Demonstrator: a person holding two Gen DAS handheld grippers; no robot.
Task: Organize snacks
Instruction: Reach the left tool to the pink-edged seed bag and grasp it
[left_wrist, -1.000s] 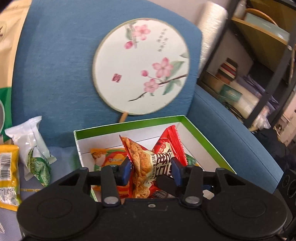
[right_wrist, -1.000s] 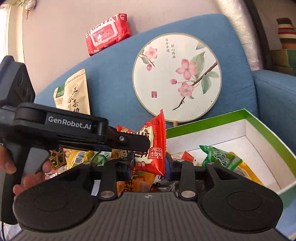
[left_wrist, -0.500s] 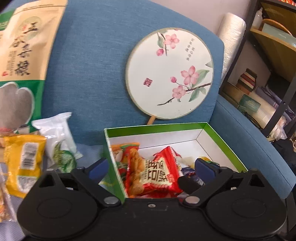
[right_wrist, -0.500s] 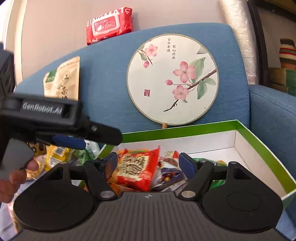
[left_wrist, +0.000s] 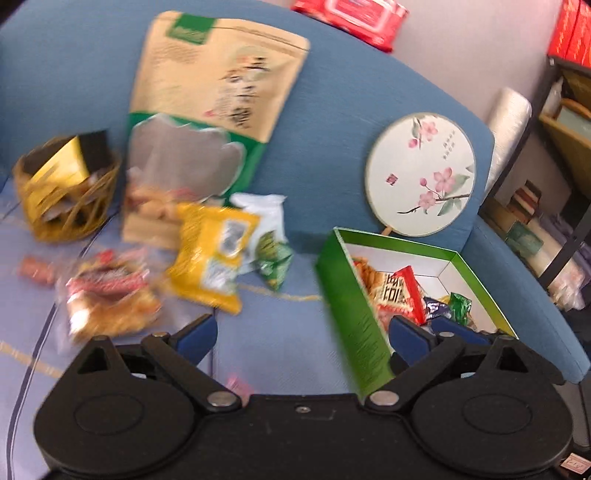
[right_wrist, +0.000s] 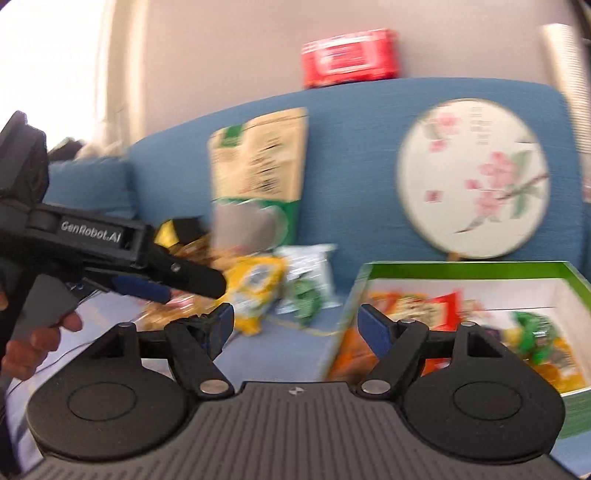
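left gripper (left_wrist: 301, 338): fingers spread wide after just opening, nothing held; green box wall stands between them
right gripper (right_wrist: 295, 325): fingers just opened wide, empty
green box (left_wrist: 354, 325): on sofa seat, red snack packet (left_wrist: 400, 291) inside, beyond right-side finger
yellow packet (left_wrist: 212, 264): loose on seat, beyond left-side finger, apart
fan (left_wrist: 421, 173): against sofa back

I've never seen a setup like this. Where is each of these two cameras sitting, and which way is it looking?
Left wrist view: sits on the left gripper, looking along its open fingers at loose snack packets on the sofa.
Right wrist view: sits on the right gripper, also open, facing the sofa back; the left gripper and the hand holding it show at left.
Both share: the green box of snacks, round fan, tan pouch.
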